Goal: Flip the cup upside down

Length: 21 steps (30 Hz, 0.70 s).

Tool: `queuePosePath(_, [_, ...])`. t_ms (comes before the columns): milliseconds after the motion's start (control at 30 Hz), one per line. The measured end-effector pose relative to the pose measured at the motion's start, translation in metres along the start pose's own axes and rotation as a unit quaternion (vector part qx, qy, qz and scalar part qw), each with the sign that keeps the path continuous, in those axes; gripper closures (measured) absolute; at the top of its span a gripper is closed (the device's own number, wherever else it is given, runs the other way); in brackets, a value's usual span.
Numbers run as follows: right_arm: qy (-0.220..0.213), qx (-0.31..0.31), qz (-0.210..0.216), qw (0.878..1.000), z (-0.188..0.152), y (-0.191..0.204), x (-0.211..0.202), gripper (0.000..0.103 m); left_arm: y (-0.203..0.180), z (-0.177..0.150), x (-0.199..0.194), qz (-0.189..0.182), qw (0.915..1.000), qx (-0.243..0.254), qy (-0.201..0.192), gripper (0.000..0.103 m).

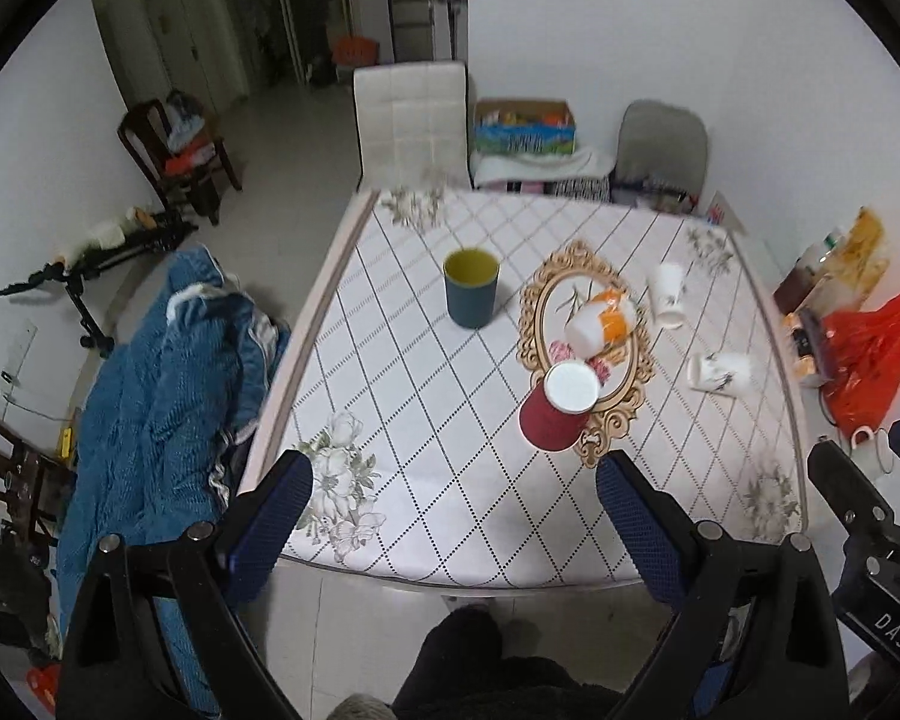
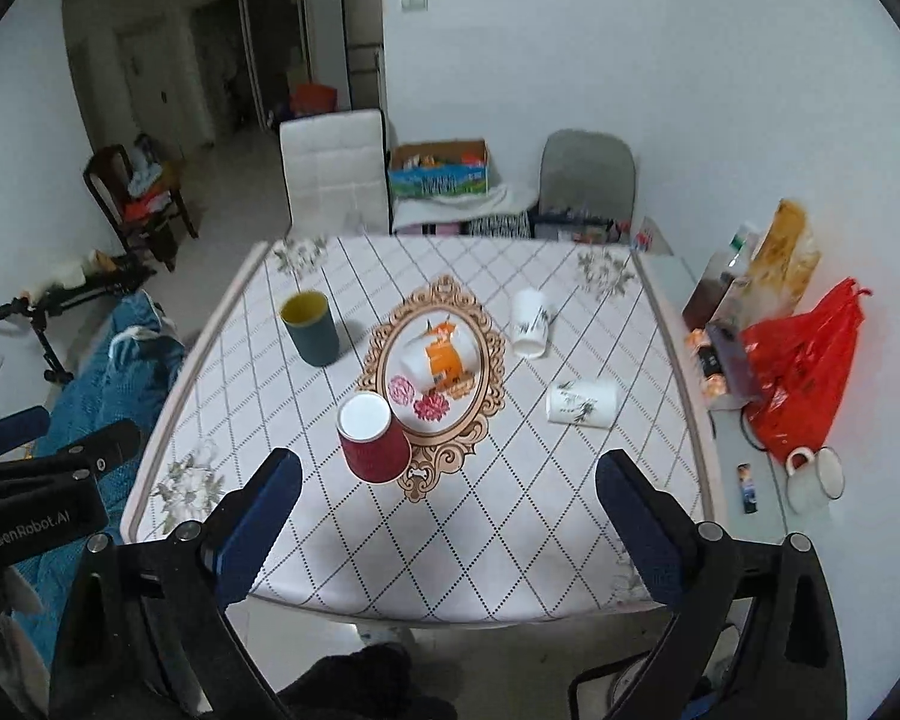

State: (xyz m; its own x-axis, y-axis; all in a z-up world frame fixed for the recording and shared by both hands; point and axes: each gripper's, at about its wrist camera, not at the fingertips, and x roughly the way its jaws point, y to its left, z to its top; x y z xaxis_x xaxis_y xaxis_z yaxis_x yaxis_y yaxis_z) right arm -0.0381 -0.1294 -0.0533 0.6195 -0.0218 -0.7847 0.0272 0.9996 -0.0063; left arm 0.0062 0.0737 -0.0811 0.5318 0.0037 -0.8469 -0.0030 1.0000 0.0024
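Observation:
Several cups are on the table (image 1: 450, 516) (image 2: 450, 540). A dark teal cup with a yellow inside (image 1: 471, 287) (image 2: 311, 327) stands upright at the far left. A red paper cup (image 1: 557, 411) (image 2: 372, 438) stands upside down, white base up, near the middle. An orange and white cup (image 1: 603, 324) (image 2: 435, 357) lies on the oval picture. One white printed cup (image 1: 666, 293) (image 2: 530, 321) stands upside down. Another white printed cup (image 1: 723, 371) (image 2: 581, 402) lies on its side. My left gripper (image 1: 453, 492) and right gripper (image 2: 447, 489) are open, empty, above the near edge.
A blue quilted jacket (image 1: 162, 420) hangs at the table's left. A red plastic bag (image 1: 864, 354) (image 2: 801, 372), boxes and a white enamel mug (image 2: 813, 477) sit on the right side ledge. Two chairs (image 1: 411, 120) (image 2: 588, 174) stand behind the table.

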Motion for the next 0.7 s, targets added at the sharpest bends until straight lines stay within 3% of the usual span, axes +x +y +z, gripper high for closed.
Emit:
queuePosePath(400, [-0.051, 0.004, 0.008, 0.999, -0.016, -0.006, -0.102, 0.002, -0.001, -0.025, -0.079, -0.011, 0.9985, 0.011, -0.052, 0.006])
queuePosePath(700, [-0.065, 0.000, 0.005, 0.998, -0.019, -0.009, -0.130, 0.002, -0.006, -0.033, -0.101, -0.014, 0.9971, 0.009, -0.075, 0.006])
